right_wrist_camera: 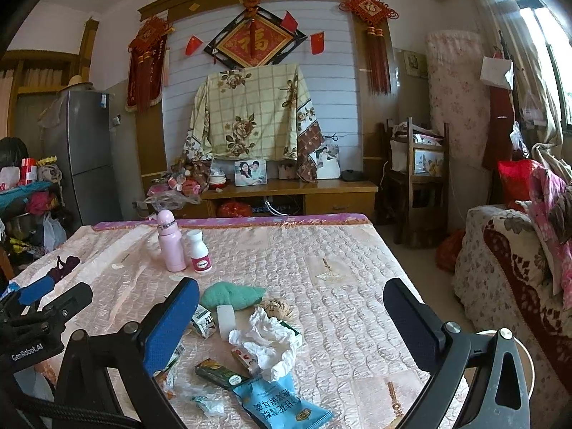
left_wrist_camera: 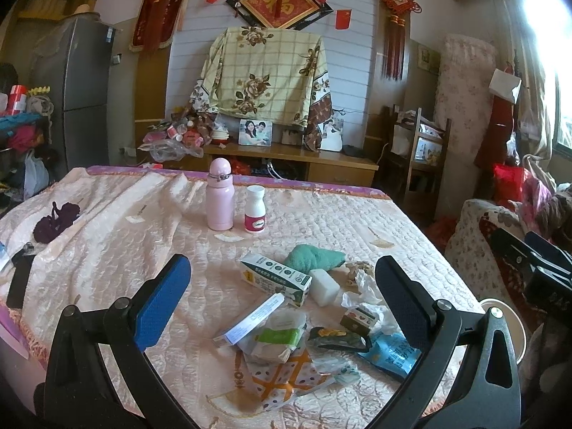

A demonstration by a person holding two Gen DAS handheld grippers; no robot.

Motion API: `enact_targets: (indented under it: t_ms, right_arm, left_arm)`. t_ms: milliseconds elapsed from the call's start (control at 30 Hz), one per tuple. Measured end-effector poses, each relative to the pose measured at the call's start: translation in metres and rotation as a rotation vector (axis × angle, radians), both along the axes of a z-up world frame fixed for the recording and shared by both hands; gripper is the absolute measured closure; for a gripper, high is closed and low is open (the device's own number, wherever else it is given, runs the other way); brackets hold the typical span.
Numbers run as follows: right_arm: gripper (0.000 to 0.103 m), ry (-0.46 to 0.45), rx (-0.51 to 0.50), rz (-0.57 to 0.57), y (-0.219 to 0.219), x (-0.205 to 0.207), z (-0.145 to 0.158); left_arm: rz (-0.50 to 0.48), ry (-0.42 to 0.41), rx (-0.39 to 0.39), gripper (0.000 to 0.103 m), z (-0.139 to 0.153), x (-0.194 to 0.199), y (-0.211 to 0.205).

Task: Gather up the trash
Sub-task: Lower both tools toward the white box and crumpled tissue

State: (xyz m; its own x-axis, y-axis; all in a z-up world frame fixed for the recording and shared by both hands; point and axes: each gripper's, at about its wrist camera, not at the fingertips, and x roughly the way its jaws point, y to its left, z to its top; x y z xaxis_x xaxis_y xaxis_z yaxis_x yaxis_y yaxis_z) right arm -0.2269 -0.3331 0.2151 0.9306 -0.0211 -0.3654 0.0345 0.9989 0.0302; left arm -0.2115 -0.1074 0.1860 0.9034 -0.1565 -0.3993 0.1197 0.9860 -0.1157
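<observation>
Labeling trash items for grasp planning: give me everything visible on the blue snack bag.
The blue snack bag is a light blue, glossy plastic-looking pouch with white printed characters and a small food picture near one end. It lies flat but creased on the quilted bedspread, at the near edge of the trash pile. Its torn-looking top end sits under the crumpled white tissue, and a dark green wrapper lies at its side. In the left wrist view it is partly hidden behind a gripper finger. Neither gripper touches it.

Your blue snack bag (right_wrist_camera: 282, 405) is cut off at 6 o'clock; the carton (right_wrist_camera: 203, 320) hides behind your finger (right_wrist_camera: 171, 329).
</observation>
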Motion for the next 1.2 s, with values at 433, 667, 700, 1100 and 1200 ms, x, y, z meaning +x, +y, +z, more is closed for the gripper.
enact_targets:
  t_ms: [433, 667, 700, 1100, 1200]
  right_arm:
    - [0.001, 0.011, -0.006, 0.000, -0.001, 0.002, -0.004]
    - [0.001, 0.019, -0.010, -0.002, -0.001, 0.004, -0.006]
    - [0.001, 0.021, -0.008, -0.001, -0.001, 0.004, -0.007]
    - [0.001, 0.039, -0.011, -0.008, -0.003, 0.009, -0.012]
    - [0.001, 0.045, -0.006, -0.008, -0.004, 0.010, -0.014]
  left_arm:
    - [0.028, 0.016, -0.004, 0.001, -0.002, 0.005, 0.005]
    - [0.030, 0.017, -0.008, 0.001, -0.002, 0.006, 0.007]
    - [0.029, 0.018, -0.009, 0.001, -0.002, 0.006, 0.007]
    - [0.026, 0.026, -0.008, 0.001, -0.006, 0.010, 0.007]
    - [0.027, 0.027, -0.007, 0.001, -0.007, 0.010, 0.007]
